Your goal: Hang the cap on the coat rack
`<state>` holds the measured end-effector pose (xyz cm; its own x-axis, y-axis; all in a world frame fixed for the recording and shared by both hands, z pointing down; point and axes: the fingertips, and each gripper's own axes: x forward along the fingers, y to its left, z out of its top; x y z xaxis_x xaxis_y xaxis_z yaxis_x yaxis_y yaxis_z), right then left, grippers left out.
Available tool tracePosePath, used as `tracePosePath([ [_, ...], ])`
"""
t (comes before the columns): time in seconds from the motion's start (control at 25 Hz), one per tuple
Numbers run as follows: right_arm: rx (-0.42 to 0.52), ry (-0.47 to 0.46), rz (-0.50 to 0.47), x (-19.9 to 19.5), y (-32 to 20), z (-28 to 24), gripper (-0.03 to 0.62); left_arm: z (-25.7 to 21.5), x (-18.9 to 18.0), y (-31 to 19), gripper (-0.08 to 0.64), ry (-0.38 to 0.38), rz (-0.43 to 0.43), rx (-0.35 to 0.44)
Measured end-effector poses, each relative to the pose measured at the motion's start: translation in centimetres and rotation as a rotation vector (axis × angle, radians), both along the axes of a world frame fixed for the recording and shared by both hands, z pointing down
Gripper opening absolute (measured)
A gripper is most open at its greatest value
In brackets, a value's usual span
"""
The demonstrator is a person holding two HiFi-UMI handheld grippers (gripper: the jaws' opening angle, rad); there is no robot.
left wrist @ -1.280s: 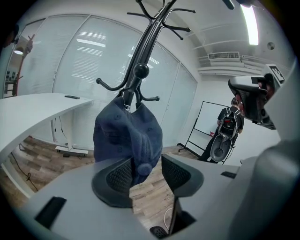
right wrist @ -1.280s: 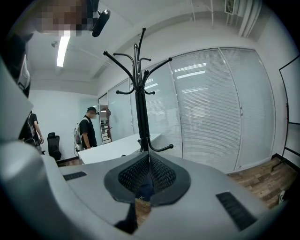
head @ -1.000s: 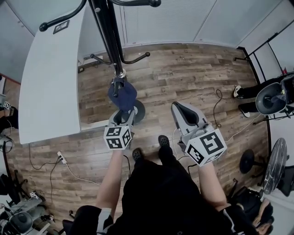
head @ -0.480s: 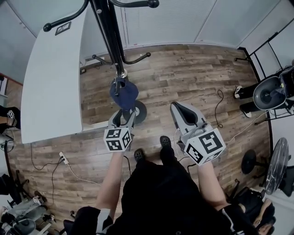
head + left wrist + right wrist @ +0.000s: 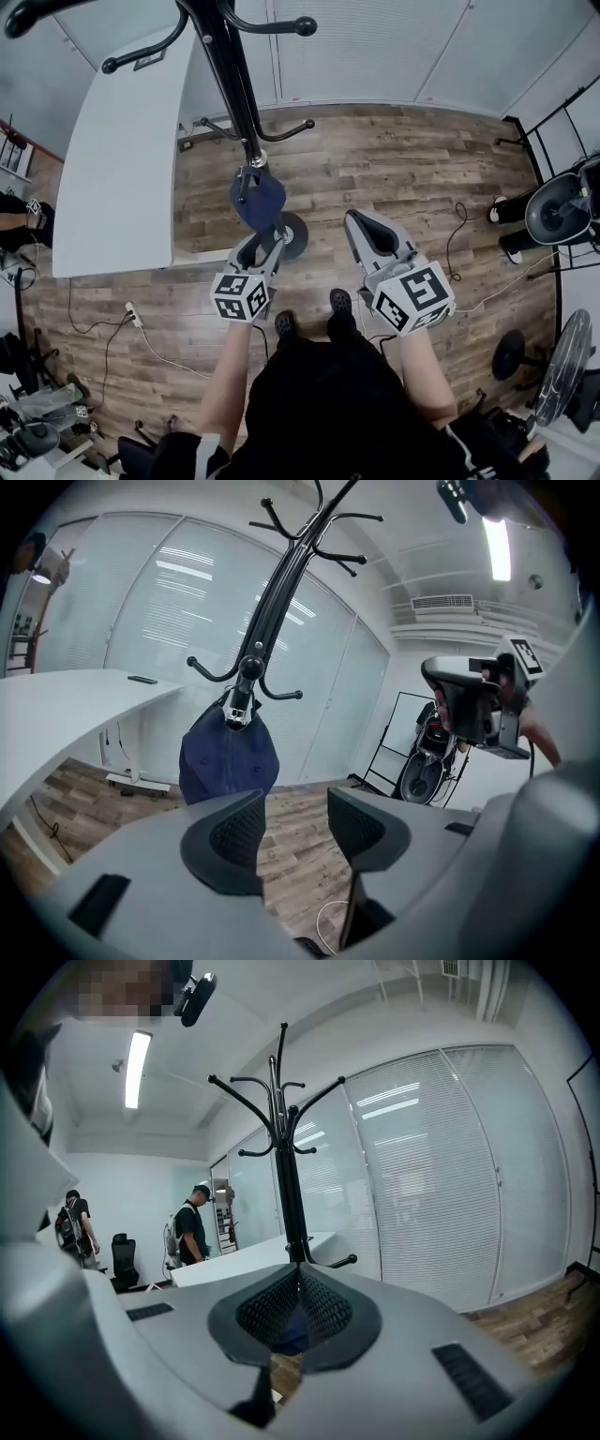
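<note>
The dark blue cap [image 5: 258,199] hangs from a lower hook of the black coat rack [image 5: 234,84]. My left gripper [image 5: 265,236] is just below and in front of the cap, apart from it. Its jaws are closing with nothing between them. In the left gripper view the cap [image 5: 228,757] hangs beyond the spread pads of the left gripper [image 5: 295,822], under the rack's pole [image 5: 281,592]. My right gripper [image 5: 367,227] hovers to the right, shut and empty. In the right gripper view the pads of the right gripper [image 5: 300,1283] meet in front of the rack [image 5: 286,1176].
A white curved desk [image 5: 122,159] stands left of the rack. The rack's round base [image 5: 292,234] sits on the wood floor. A chair and metal frames [image 5: 558,206] crowd the right side. A power strip [image 5: 131,319] lies at lower left. Two people [image 5: 192,1227] stand far off.
The left gripper has drawn back a little from the hanging cap, which stays on its hook. The right gripper has hardly moved.
</note>
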<state>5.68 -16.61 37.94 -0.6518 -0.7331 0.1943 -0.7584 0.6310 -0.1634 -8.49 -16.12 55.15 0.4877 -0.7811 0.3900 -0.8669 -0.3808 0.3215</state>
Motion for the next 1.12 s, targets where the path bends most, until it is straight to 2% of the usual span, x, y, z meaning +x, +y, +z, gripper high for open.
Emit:
tracePosePath([
  [0.52, -0.005, -0.046, -0.14, 0.3, -2.7, 0.1, 0.031, -7.5, 1.5, 0.2, 0.144, -0.019, -0.12, 0.188],
  [0.72, 0.03, -0.052, -0.212, 0.5, -3.8, -0.7, 0.031, -11.8, 1.5, -0.1, 0.092, -0.03, -0.203, 0.294],
  [0.92, 0.053, -0.058, -0.274, 0.7, -4.5, -1.4, 0.031, -15.6, 1.7, 0.2, 0.072, -0.052, -0.277, 0.39],
  [1.12, 0.06, -0.082, -0.345, 0.9, -4.5, -2.3, 0.031, -18.1, 2.2, 0.9, 0.051, -0.034, -0.336, 0.436],
])
